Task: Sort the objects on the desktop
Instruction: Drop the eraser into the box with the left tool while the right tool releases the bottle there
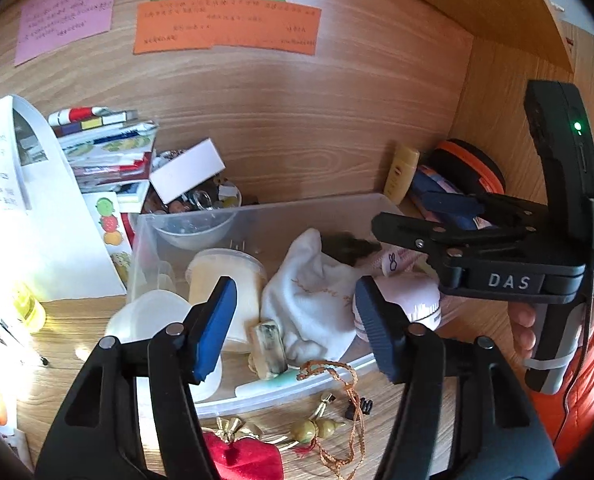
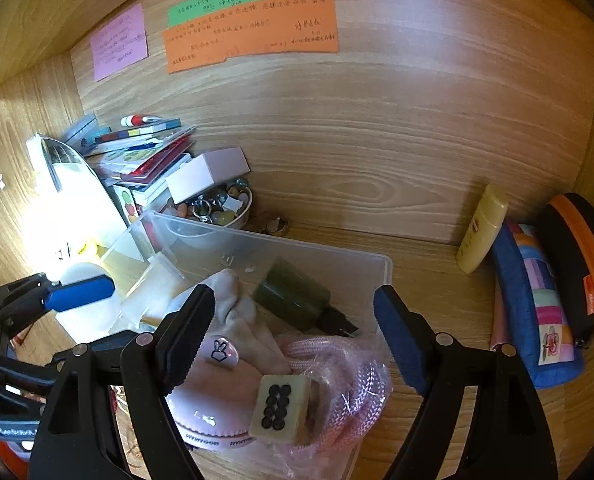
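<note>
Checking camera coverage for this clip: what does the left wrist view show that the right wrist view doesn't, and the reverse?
Only the left wrist view shows the red pouch, the gourd charm on its cord in front of the bin, and the cream lidded tub.

Only the right wrist view shows the mahjong tile face up on the bagged pink rope, and the patchwork pencil case in full.

Both show the clear plastic bin, white cloth, yellow bottle, bowl of beads and wall notes.
</note>
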### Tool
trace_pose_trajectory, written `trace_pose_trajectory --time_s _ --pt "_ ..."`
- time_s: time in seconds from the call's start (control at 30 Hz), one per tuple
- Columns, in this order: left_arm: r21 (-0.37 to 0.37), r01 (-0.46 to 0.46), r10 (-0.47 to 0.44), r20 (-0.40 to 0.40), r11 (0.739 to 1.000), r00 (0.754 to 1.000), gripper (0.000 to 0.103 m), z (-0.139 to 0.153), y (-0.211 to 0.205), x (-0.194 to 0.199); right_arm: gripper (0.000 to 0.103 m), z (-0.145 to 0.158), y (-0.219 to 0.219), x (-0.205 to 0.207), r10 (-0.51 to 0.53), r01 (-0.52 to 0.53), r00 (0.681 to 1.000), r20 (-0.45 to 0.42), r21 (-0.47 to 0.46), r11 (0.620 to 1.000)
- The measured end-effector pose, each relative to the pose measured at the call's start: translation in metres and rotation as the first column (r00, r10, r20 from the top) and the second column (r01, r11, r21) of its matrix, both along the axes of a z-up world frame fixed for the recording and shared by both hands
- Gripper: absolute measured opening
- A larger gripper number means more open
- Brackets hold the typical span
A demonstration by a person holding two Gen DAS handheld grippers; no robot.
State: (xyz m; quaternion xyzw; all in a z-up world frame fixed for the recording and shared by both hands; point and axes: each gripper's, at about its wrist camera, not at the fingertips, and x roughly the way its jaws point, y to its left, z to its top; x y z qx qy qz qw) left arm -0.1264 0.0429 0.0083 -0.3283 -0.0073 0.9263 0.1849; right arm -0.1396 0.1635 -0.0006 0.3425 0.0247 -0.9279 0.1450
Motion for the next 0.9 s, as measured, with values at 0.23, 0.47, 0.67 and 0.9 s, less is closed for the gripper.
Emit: trace_pose_trajectory --time_s 0.23,0.47,0.67,0.9 --pt "-0.027 -0.055 0.053 -0.06 0.998 0.997 0.084 0.015 -0.003 0.012 0.086 0.011 0.003 0.019 -0.031 0.033 0.999 -0.041 0.044 0.998" --pt "-0.053 -0.117 0.108 -0.144 0.992 0.984 0.098 0.031 -0.01 0.036 0.087 0.019 0.009 0.052 -0.039 0.047 0.995 -0.093 0.086 0.995" --pt "-0.056 -0.166 0.157 -0.137 0.985 0.978 0.1 0.033 -0.023 0.047 0.088 0.02 0.013 0.079 -0.036 0.049 0.991 -0.129 0.1 0.994" --pt "-0.073 -0.256 0.245 -0.134 0.964 0.96 0.1 0.024 -0.046 0.064 0.088 0.015 0.017 0.107 -0.039 0.068 0.98 -0.193 0.147 0.987"
